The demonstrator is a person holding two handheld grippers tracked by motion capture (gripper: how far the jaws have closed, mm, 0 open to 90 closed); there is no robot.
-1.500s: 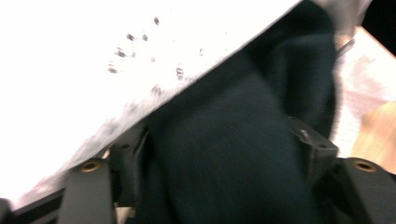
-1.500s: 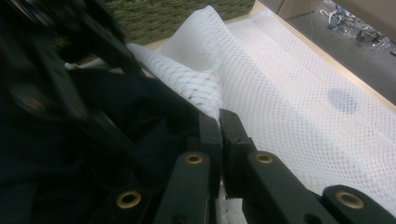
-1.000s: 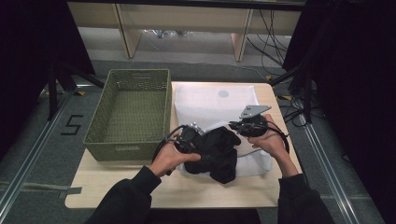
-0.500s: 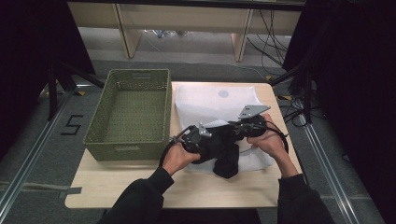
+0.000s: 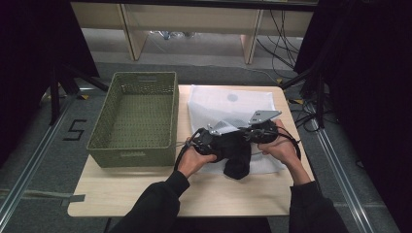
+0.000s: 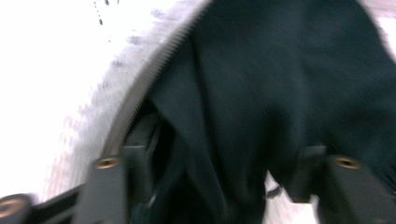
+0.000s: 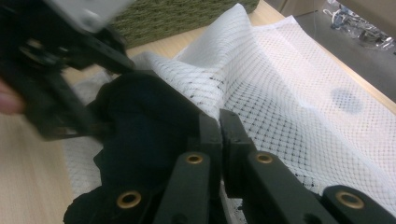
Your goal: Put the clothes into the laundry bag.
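A black garment [image 5: 236, 156] lies bunched at the near edge of a white mesh bag [image 5: 228, 99] on the table. My left gripper [image 5: 222, 144] points right into the garment. Its jaws have just been opening and stand apart, with the dark cloth [image 6: 280, 84] between them, next to the bag's zipper [image 6: 149, 79]. My right gripper [image 5: 244, 136] faces it from the right. In the right gripper view its jaws [image 7: 219, 123] are shut on the edge of the mesh bag [image 7: 289, 84], right beside the garment [image 7: 140, 121]. The left gripper [image 7: 56, 70] shows blurred at the upper left of that view.
An olive woven basket [image 5: 131, 158] stands on the left part of the wooden table [image 5: 121, 194], close beside my left hand. Cables and shelf legs lie on the floor beyond the far edge.
My left hand has moved right and down, closer to the right gripper. The garment is gathered into a narrower bundle between the two grippers. The right hand has kept still.
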